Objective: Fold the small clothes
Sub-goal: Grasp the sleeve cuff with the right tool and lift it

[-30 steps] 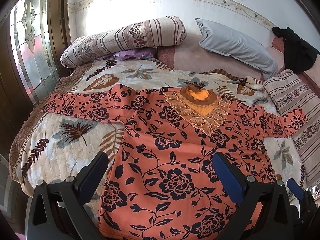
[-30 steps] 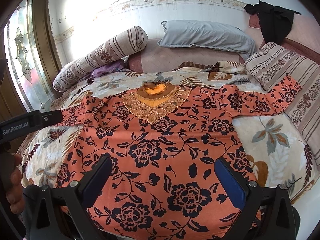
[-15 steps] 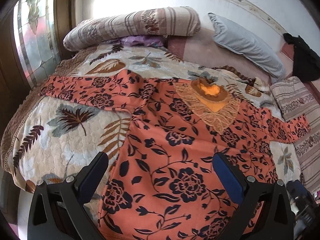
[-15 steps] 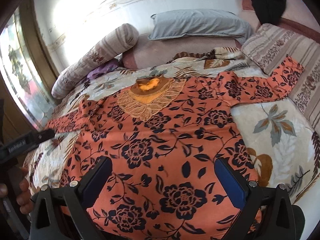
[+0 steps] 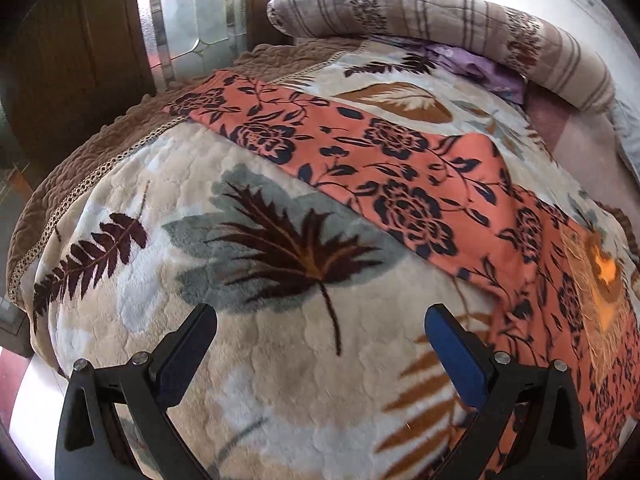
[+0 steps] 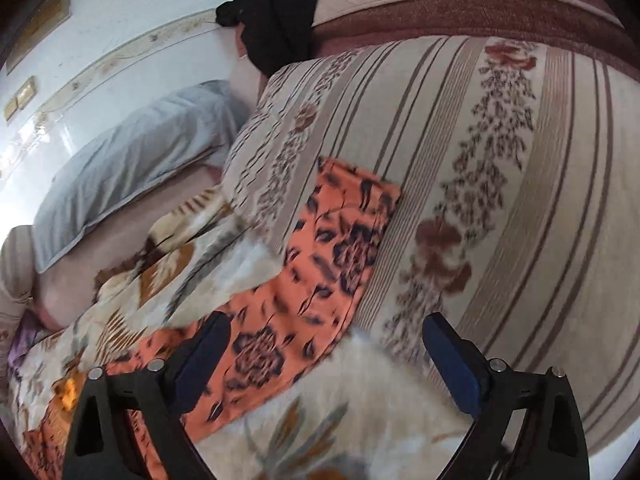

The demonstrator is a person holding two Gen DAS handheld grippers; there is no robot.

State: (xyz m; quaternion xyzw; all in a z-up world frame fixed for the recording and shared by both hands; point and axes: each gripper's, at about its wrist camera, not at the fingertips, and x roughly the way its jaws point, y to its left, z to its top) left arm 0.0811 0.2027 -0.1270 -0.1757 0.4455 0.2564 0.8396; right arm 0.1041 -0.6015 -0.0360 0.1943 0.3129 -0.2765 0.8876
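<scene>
An orange garment with dark flowers lies spread flat on the bed. In the left wrist view its one sleeve [image 5: 360,152] runs up to the left, and the lace collar [image 5: 600,276] shows at the right edge. My left gripper [image 5: 320,320] hangs open over bare blanket, below that sleeve. In the right wrist view the other sleeve [image 6: 336,248] ends against a striped cushion [image 6: 480,184]. My right gripper [image 6: 324,328] is wide, its jaws closing a little, nothing pressed between them; the sleeve lies beneath its left finger [image 6: 200,360].
A leaf-patterned fleece blanket [image 5: 248,240] covers the bed. A striped bolster [image 5: 440,20] and a purple cloth [image 5: 472,64] lie at the head, by a stained-glass window [image 5: 192,20]. A grey pillow [image 6: 132,160] and a black garment [image 6: 276,20] lie near the wall.
Both grippers swung apart from the garment's middle: the left went left and down towards one sleeve, the right went right towards the other sleeve and the striped cushion. Both rolled.
</scene>
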